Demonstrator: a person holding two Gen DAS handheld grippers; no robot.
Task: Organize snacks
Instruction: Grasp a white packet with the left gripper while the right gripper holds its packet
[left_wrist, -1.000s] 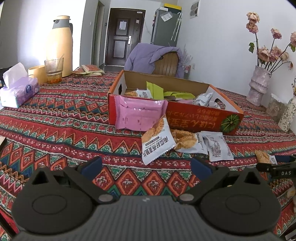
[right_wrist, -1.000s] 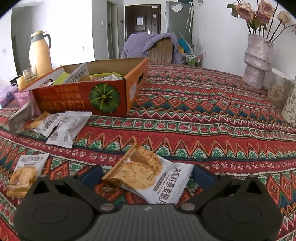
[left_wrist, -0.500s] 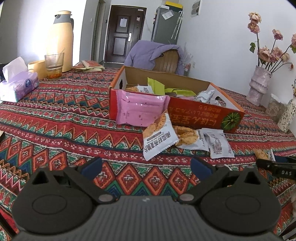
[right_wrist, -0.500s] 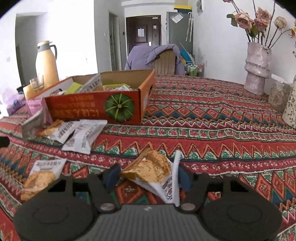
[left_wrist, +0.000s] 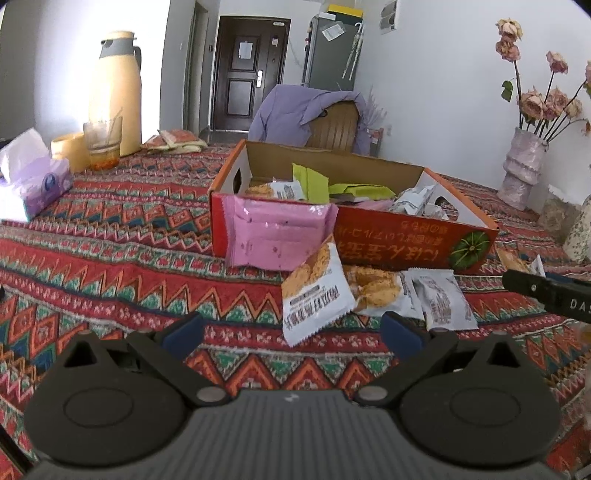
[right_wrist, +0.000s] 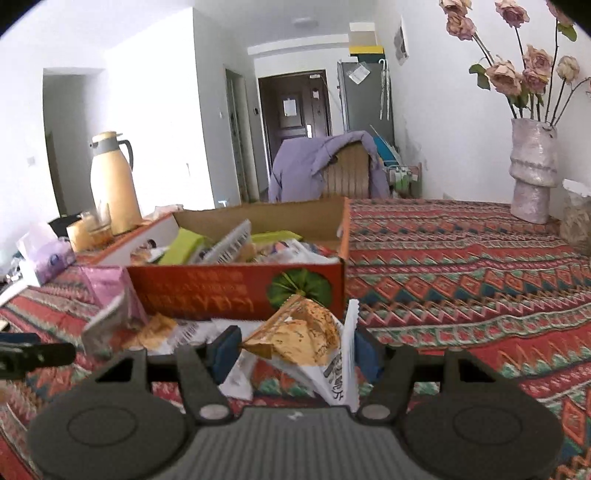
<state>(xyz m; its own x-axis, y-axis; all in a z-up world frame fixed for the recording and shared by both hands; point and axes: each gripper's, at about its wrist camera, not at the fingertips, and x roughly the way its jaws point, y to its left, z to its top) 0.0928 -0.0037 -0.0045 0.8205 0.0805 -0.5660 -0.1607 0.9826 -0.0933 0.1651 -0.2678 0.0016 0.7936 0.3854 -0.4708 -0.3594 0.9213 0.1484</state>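
My right gripper (right_wrist: 295, 349) had its jaws clamped on a crinkled white-and-orange oat crisp packet (right_wrist: 306, 339), held clear of the patterned red tablecloth (right_wrist: 461, 258). The open orange cardboard box (right_wrist: 236, 291) of snacks lay at twelve o'clock, just beyond the packet, its long side set across my line. My left gripper (left_wrist: 291, 332) sat with jaws open and empty, a loose white crisp packet (left_wrist: 317, 295) at its twelve o'clock. I judged the right hand nearer the drop.

Both low wrist views share the snack box (left_wrist: 388, 236).
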